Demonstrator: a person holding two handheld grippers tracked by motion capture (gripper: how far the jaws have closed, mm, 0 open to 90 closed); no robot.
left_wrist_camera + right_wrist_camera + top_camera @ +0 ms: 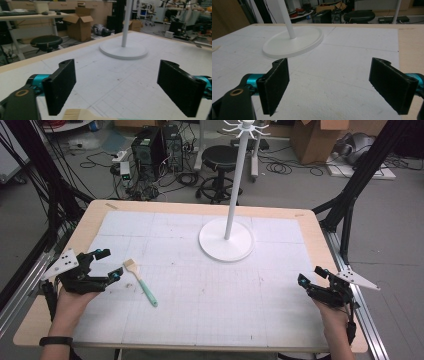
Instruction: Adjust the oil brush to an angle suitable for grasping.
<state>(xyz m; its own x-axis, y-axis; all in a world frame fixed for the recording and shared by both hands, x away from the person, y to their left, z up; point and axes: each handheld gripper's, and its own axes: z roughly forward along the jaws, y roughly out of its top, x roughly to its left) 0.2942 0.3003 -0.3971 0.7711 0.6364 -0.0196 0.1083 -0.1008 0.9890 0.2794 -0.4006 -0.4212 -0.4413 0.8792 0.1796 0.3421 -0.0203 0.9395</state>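
A small brush (140, 283) with pale bristles and a teal handle lies on the white mat, left of centre. My left gripper (111, 264) stands open just to its left, held in a hand. In the left gripper view the bristle end of the brush (75, 115) shows at the bottom edge, below and between the wide-apart jaws of the left gripper (117, 87). A white stand (226, 240) with a round base, a tall pole and hooks on top rises at the mat's far middle. My right gripper (310, 275) is open and holds nothing near the mat's right edge, and the stand's base (292, 42) lies ahead of the right gripper (329, 85).
The white gridded mat (210, 290) covers most of the wooden table (90, 215). Black frame legs (350, 205) stand at both sides of the table. Beyond the far edge are a black stool (221, 157), computers (150, 145) and cardboard boxes (312, 140) on the floor.
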